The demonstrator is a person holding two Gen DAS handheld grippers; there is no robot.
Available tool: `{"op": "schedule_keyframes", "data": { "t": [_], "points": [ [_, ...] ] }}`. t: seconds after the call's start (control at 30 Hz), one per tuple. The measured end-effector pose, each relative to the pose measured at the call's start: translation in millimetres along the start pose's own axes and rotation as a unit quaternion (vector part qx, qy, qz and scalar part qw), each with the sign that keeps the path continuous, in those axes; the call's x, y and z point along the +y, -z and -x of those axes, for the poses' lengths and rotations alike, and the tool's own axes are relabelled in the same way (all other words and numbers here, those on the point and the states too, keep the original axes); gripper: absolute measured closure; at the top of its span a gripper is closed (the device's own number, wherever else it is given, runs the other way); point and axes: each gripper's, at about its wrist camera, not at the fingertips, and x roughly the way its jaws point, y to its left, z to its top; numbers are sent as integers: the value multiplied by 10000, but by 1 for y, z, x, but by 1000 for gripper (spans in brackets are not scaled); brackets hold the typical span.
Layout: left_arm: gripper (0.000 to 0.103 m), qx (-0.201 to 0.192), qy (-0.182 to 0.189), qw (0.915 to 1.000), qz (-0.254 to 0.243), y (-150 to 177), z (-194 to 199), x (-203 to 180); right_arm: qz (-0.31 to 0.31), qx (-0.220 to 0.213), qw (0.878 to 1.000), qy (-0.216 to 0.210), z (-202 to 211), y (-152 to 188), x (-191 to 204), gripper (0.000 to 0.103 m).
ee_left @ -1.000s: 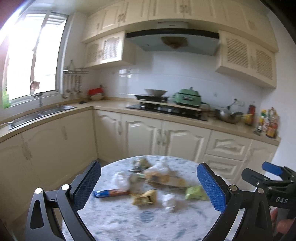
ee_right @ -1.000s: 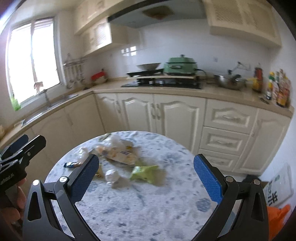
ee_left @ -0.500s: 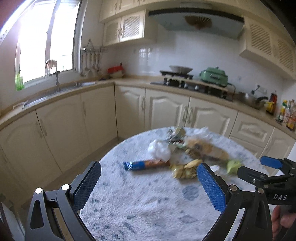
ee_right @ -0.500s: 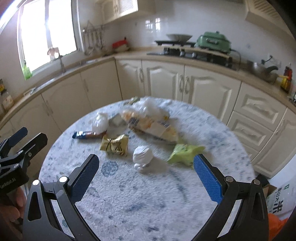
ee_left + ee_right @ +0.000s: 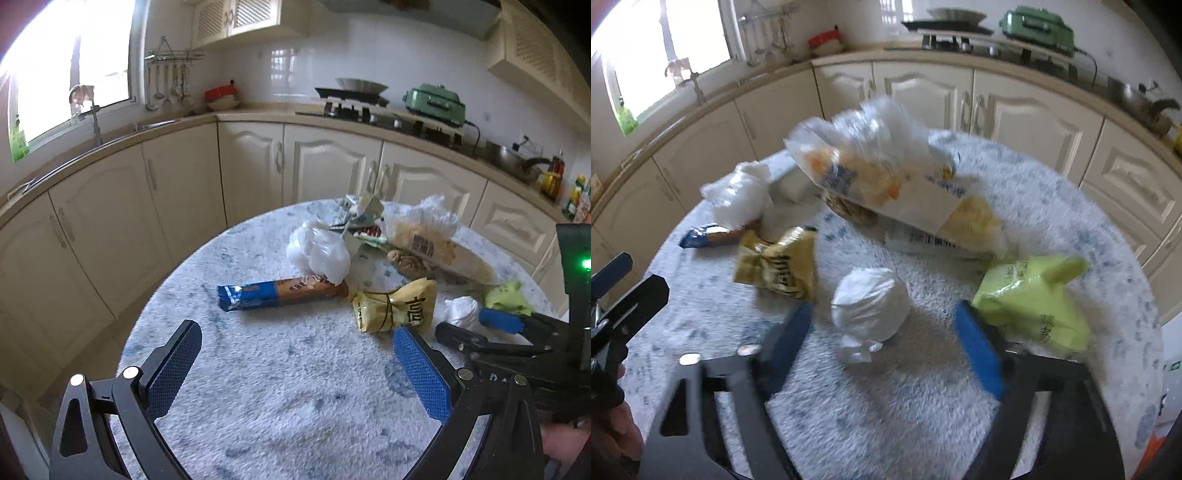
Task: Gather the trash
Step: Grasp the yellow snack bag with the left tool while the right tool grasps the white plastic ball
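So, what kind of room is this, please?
Almost certainly a home kitchen. A gas stove carrying a pan, a sink faucet below the window and cream cabinets line the walls. The littered round table stands in front, with both grippers open above it.

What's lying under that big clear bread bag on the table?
Under the bread bag a brown woven-looking item and a white barcoded wrapper poke out; the rest is covered.

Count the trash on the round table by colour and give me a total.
White: 2, knotted bag, wad
Yellow: 1, packet
Green: 1, packet
Blue-brown: 1, biscuit tube
Clear: 1, bread bag
Total: 6, plus unclear scraps behind.
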Motion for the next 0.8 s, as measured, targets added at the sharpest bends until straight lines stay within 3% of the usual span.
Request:
{"op": "schedule_keyframes", "data": {
  "t": [0.03,0.1,0.37,0.63,0.67,0.73,0.8],
  "points": [
    [1,21,0,10000,-21,0,-2,-3,32,-82,10000,41,0,0,-1,51],
    [1,81,43,9999,-71,-3,-9,-10,42,-103,9999,-104,2,-1,-4,66],
    [1,327,249,9989,-242,-23,-41,-39,-300,-259,9987,-323,20,5,-31,66],
    [1,680,71,9973,-285,-39,-83,-62,-508,-321,9974,-385,29,6,-49,66],
    [4,748,38,9968,-267,-40,-90,-61,-508,-327,9973,-406,29,6,-50,66],
    [35,881,259,9957,-141,-44,-98,-57,-498,-345,9972,-430,32,9,-49,66],
    [38,866,476,9951,7,-46,-100,-49,-493,-350,9970,-473,34,10,-49,66]
  ]
}}
